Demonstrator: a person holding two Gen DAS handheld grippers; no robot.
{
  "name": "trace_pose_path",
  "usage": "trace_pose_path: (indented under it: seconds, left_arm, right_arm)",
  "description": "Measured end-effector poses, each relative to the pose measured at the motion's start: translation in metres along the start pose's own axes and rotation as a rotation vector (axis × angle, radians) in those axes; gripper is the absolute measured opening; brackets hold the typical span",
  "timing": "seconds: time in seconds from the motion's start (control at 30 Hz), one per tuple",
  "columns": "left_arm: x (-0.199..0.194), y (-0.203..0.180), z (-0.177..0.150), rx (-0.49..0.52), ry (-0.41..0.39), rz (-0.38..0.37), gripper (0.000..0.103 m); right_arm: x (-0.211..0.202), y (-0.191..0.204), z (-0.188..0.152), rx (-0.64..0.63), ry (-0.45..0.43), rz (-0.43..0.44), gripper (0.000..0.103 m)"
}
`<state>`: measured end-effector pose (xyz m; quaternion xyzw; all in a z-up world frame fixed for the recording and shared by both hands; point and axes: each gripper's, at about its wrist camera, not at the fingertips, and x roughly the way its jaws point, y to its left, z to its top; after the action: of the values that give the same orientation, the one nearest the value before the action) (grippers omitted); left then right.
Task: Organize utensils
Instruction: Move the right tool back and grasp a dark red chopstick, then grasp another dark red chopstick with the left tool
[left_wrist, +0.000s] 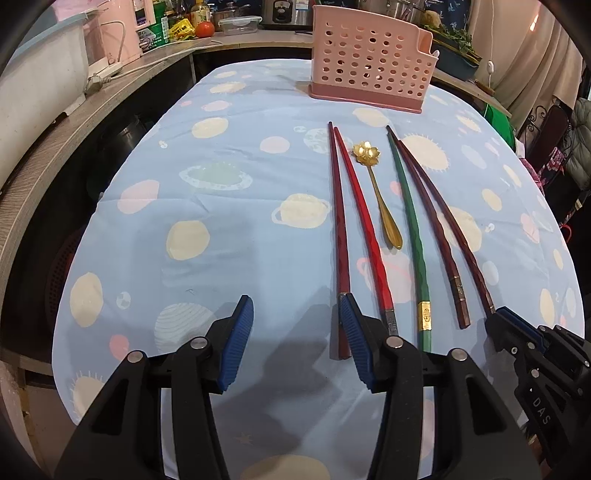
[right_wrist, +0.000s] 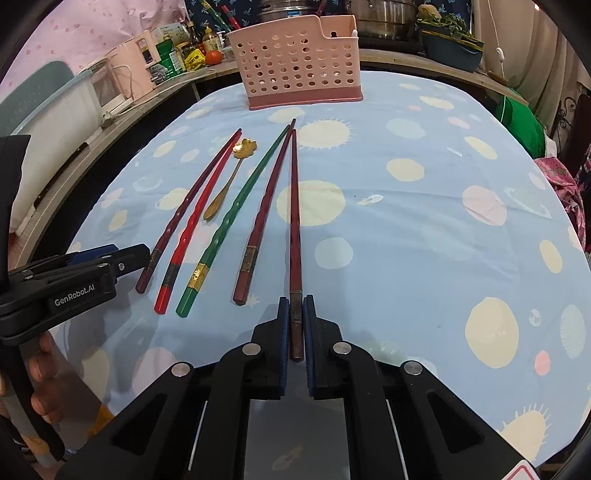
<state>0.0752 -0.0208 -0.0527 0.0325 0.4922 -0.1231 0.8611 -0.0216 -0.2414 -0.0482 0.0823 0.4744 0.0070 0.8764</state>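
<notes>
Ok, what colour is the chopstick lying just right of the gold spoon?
Green, with a gold band near its thick end. The left wrist view shows it best.

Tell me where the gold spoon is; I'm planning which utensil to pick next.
The gold spoon lies flat on the tablecloth between the red chopstick and the green chopstick, bowl end toward the pink basket.

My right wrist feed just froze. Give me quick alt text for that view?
The right gripper is shut on the rightmost dark red chopstick, near its butt end on the blue planet-print tablecloth. To its left lie four more chopsticks and a gold spoon; the pink perforated holder stands beyond, and the left gripper is at the left edge.
</notes>
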Motion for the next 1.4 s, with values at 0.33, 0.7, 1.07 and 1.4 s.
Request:
trace_pose_path:
  seconds: [0.33,0.7,1.07,1.4]
  left_arm:
    - [0.0026,0.001,-0.0006,-0.016,-0.004,-0.023,0.047]
    - [0.0046,-0.0055,-0.0023,0.003,0.006,-0.035,0.042]
    - [0.0052,-0.0052,-0.0016,0.011,0.016,-0.064,0.008]
    - [-0.0003,-0.0046,0.0018,0.001,0.026,-0.069,0.007]
  right_arm:
    - [0.0005,-0.0016,0.0,0.015,-0.005,0.005,0.007]
    - [0.0005,-0.0031,0.0005,0.021,-0.004,0.009,0.007]
    - [0.0005,-0.0023,0.001,0.019,-0.003,0.008,0.007]
    - [-0.0081,-0.0035,0.0093,0.027,-0.033,0.011,0.007]
